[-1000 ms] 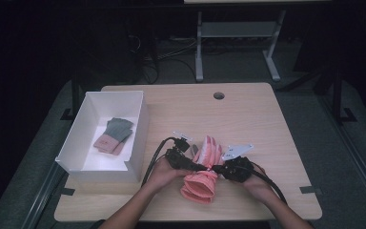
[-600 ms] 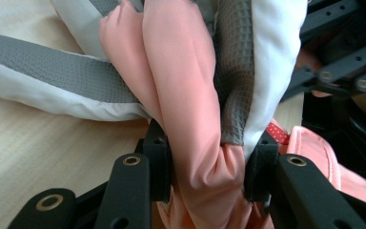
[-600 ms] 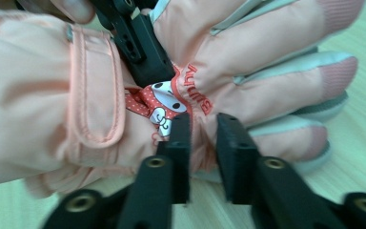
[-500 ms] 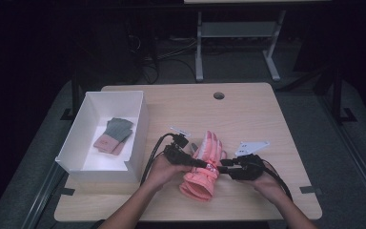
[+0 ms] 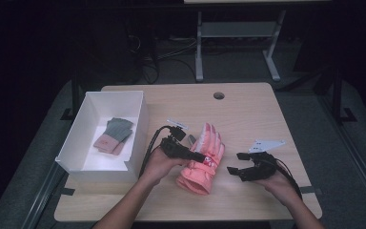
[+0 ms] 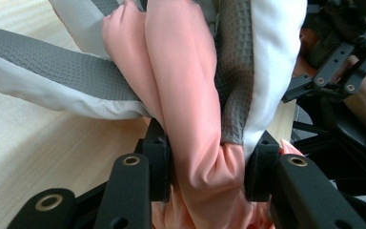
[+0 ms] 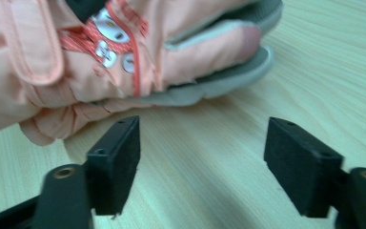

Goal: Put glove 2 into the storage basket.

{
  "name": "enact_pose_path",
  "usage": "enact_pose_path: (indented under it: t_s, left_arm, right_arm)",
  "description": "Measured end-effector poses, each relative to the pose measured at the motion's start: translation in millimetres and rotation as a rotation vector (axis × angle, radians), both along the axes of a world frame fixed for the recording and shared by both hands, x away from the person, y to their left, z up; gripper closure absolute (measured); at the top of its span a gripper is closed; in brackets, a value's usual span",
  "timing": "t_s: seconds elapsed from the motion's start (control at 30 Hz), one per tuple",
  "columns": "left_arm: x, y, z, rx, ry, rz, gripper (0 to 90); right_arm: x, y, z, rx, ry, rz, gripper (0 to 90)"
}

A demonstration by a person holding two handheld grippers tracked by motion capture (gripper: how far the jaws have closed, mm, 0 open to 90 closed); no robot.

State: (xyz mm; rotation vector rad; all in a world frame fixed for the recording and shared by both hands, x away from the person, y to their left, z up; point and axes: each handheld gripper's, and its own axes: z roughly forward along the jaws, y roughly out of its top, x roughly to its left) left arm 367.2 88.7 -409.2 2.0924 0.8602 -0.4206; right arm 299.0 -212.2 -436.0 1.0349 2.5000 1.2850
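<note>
A pink ski glove [image 5: 204, 160] with grey and white palm patches lies on the wooden table [image 5: 248, 119], fingers pointing away from me. My left gripper [image 5: 198, 156] is shut on the glove [image 6: 190, 109], pinching a fold of pink fabric between its jaws. My right gripper [image 5: 234, 171] is open just to the right of the glove, apart from it. In the right gripper view the gripper [image 7: 202, 160] has bare table between its fingers, and the glove [image 7: 124, 62] lies just beyond them.
A white box [image 5: 138, 119] stands at the table's left and holds a folded grey and pink glove [image 5: 113, 135]. A round cable hole [image 5: 218, 95] sits near the table's far edge. A small white label [image 5: 177, 124] lies behind the left gripper.
My right gripper has let go of the glove, opened, and pulled back to the right. My left gripper stays shut on the glove.
</note>
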Motion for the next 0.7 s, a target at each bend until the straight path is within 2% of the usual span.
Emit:
enact_pose_path:
  t_s: [0.03,0.23,0.53,0.7]
  left_arm:
    - [-0.3,0.7,8.7,0.003,-0.012,0.001,61.4]
    - [1.4,4.5,31.0,0.027,-0.039,-0.004,61.3]
    - [6.9,17.4,64.9,0.044,-0.062,-0.008,61.0]
    - [10.4,28.4,83.8,0.052,-0.078,0.006,61.0]
  right_arm:
    - [-0.2,-1.5,0.1,-0.005,-0.006,-0.011,22.4]
    - [1.6,-1.8,-0.7,-0.008,-0.001,-0.024,17.7]
    - [2.8,0.8,-2.8,-0.011,-0.003,-0.023,13.8]
    - [3.3,2.2,-3.3,-0.027,-0.009,-0.033,10.4]
